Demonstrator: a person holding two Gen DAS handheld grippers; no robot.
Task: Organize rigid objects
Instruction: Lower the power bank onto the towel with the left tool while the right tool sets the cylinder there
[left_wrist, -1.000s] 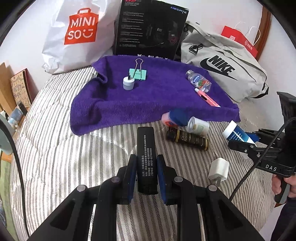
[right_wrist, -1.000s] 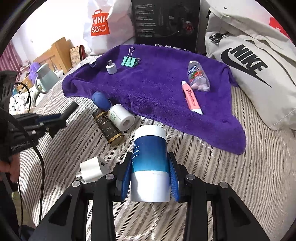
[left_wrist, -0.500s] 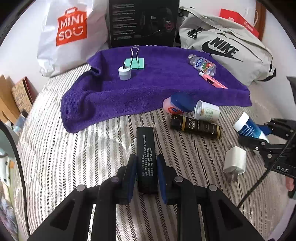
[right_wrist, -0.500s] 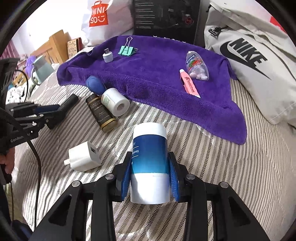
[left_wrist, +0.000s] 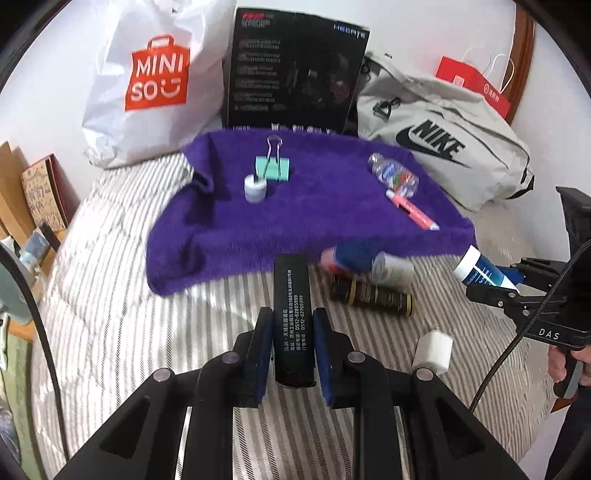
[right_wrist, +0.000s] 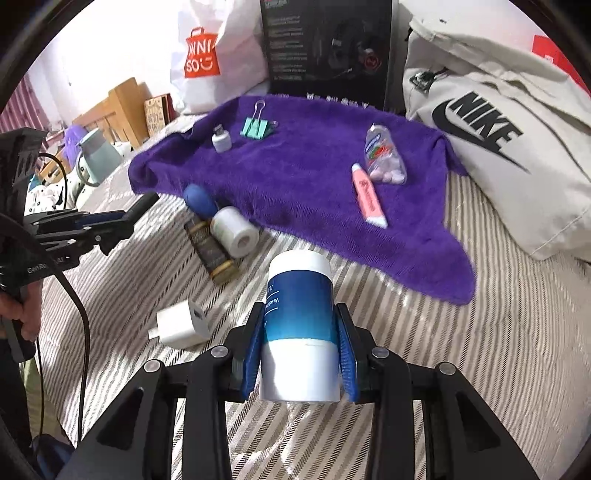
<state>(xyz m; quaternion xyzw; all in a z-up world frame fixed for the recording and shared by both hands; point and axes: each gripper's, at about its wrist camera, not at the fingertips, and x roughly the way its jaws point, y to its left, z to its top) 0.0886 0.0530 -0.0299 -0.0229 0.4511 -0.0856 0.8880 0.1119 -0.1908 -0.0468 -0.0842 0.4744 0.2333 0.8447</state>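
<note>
Black bar (left_wrist: 293, 315) between left gripper (left_wrist: 291, 349) pads (blue-and-white tube (right_wrist: 300, 332) likewise, right gripper (right_wrist: 301, 354))

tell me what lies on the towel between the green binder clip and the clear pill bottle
Nothing: between the green binder clip and the clear pill bottle there is only bare purple towel. Both wrist views show it.

A black bar (left_wrist: 291, 314) with white print and a blue-and-white tube (right_wrist: 301, 325) are each clamped between blue fingers above the striped bed (right_wrist: 461, 350). On the purple towel (right_wrist: 306, 184) lie a mint binder clip (right_wrist: 255, 127), a small white adapter (right_wrist: 221, 142), a clear bottle (right_wrist: 384, 158) and a pink tube (right_wrist: 369, 195). Off its near edge sit a blue item (right_wrist: 199, 199), blurred, a white jar (right_wrist: 236, 230), a dark bottle (right_wrist: 210, 251) and a white charger (right_wrist: 181, 325).
</note>
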